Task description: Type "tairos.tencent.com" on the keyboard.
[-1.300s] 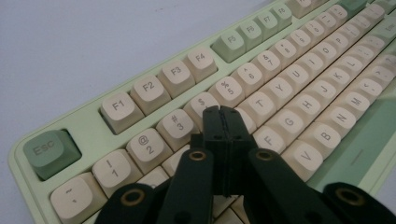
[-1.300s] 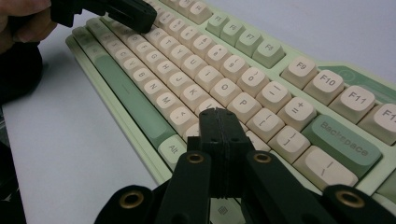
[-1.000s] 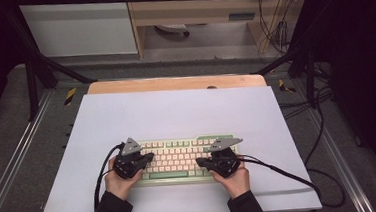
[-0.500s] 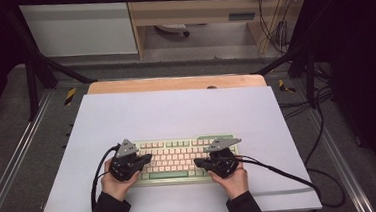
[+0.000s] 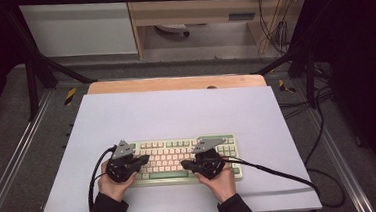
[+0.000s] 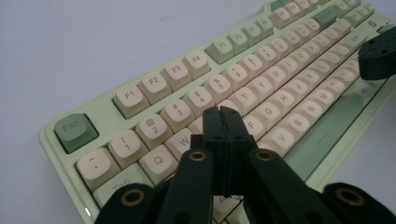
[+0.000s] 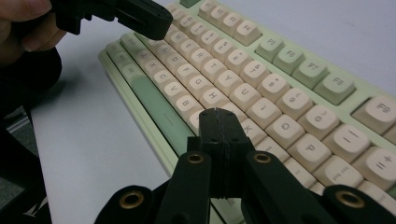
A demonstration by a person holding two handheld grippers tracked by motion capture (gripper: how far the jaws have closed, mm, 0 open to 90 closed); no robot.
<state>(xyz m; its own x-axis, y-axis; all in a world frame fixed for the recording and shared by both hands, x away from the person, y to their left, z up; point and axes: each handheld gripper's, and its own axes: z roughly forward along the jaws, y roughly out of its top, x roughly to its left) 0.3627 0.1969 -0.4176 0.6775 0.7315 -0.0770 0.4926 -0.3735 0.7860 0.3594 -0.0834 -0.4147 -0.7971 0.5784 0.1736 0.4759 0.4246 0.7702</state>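
A pale green keyboard point(image 5: 179, 159) with cream keys lies on the white sheet near the front edge. My left gripper point(image 5: 142, 161) is held over its left end, jaws shut with nothing between them. In the left gripper view the shut tips point(image 6: 223, 113) hover above the keys point(image 6: 261, 100) around W and E, with the Esc key point(image 6: 74, 130) at the left. My right gripper point(image 5: 185, 165) is over the keyboard's middle-right, also shut and empty. In the right gripper view its tips point(image 7: 217, 114) sit above the keys near J and K, and the left gripper point(image 7: 140, 16) shows at top left.
The white sheet point(image 5: 176, 112) covers most of a wooden table point(image 5: 174, 83). A black cable point(image 5: 281, 172) trails from the right gripper across the sheet to the right. Another cable point(image 5: 94, 175) loops at the left hand. Metal frame rails run along both sides.
The right gripper has slid left along the keyboard toward its middle. The left gripper has barely shifted. Both stay shut.
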